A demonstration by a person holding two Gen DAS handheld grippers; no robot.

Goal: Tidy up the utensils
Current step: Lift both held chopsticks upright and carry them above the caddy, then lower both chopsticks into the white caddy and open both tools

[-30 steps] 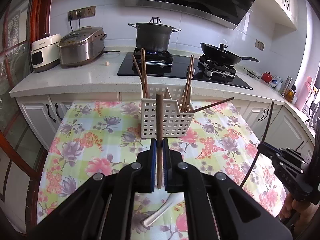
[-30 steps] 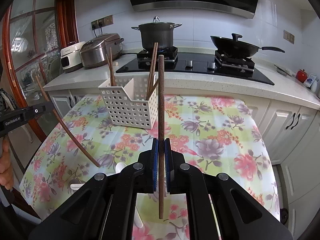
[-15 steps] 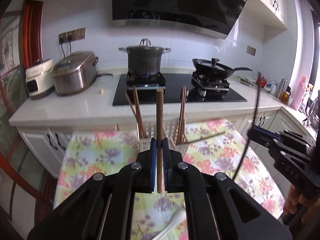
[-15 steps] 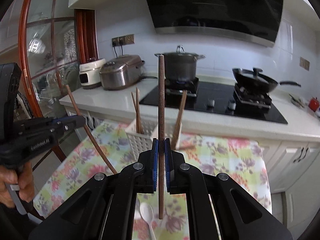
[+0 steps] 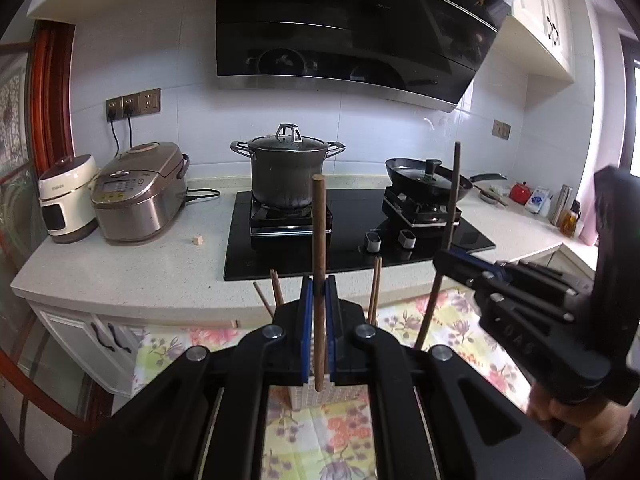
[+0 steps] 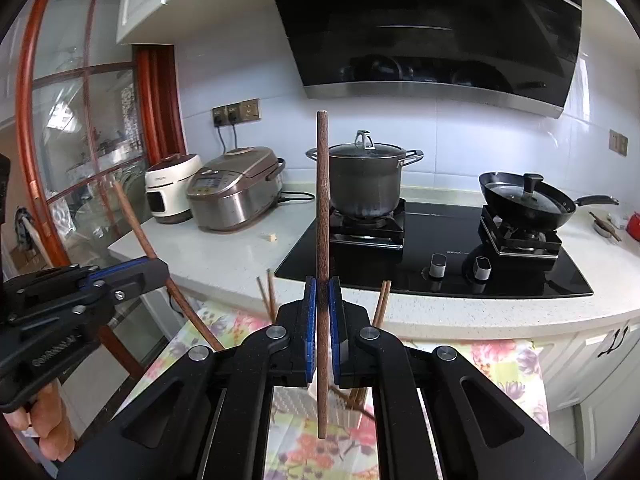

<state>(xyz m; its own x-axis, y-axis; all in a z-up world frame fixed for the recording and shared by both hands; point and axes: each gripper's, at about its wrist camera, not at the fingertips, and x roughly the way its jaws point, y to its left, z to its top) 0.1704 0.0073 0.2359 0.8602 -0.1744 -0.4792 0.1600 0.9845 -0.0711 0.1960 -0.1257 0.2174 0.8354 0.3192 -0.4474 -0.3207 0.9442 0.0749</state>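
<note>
Kitchen counter [image 5: 132, 276] behind; two grippers, one chopstick [image 5: 319, 280] each

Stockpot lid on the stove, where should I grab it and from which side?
Take the metal loop knob at the centre of the lid, coming straight down from above: it stands upright and open, while the low lid around it offers nothing to pinch.

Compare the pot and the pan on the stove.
The pot is tall and deep with two side loop handles; the pan is shallow with one long handle. The pot's lid has a metal loop handle; the pan's lid has a black knob. The pot sits on the left burner, the pan on the right. Both are dark and lidded.
</note>
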